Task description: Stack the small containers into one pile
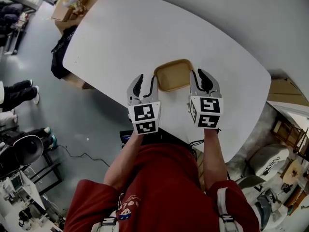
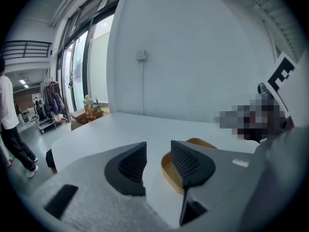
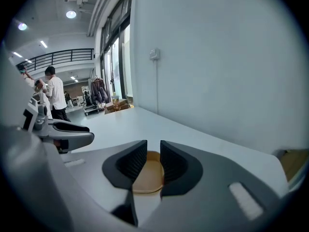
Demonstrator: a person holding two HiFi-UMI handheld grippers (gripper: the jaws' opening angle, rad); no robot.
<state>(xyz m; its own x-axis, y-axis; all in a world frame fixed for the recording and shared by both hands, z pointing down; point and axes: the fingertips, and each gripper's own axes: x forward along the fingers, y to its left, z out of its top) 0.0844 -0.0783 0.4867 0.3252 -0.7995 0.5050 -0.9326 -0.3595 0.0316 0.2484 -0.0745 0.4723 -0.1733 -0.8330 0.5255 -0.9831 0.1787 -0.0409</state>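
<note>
One shallow tan container [image 1: 174, 75] lies on the white table [image 1: 145, 33], close to the near edge. It looks like a single tray; whether others are nested in it I cannot tell. My left gripper [image 1: 145, 79] hovers just to its left, my right gripper [image 1: 203, 77] just to its right, both above the table top. In the left gripper view the jaws [image 2: 158, 151] stand apart with nothing between them, and the container [image 2: 169, 172] shows past the right jaw. In the right gripper view the jaws [image 3: 153, 153] leave a narrow empty gap, through which the container [image 3: 147, 175] shows.
A cardboard box [image 1: 72, 4] with small items sits past the table's far left corner. A dark bag [image 1: 59, 57] hangs by the left edge. A person's legs [image 1: 17, 93] and gear stand on the floor at left. The room wall [image 2: 193, 57] runs along the table's far side.
</note>
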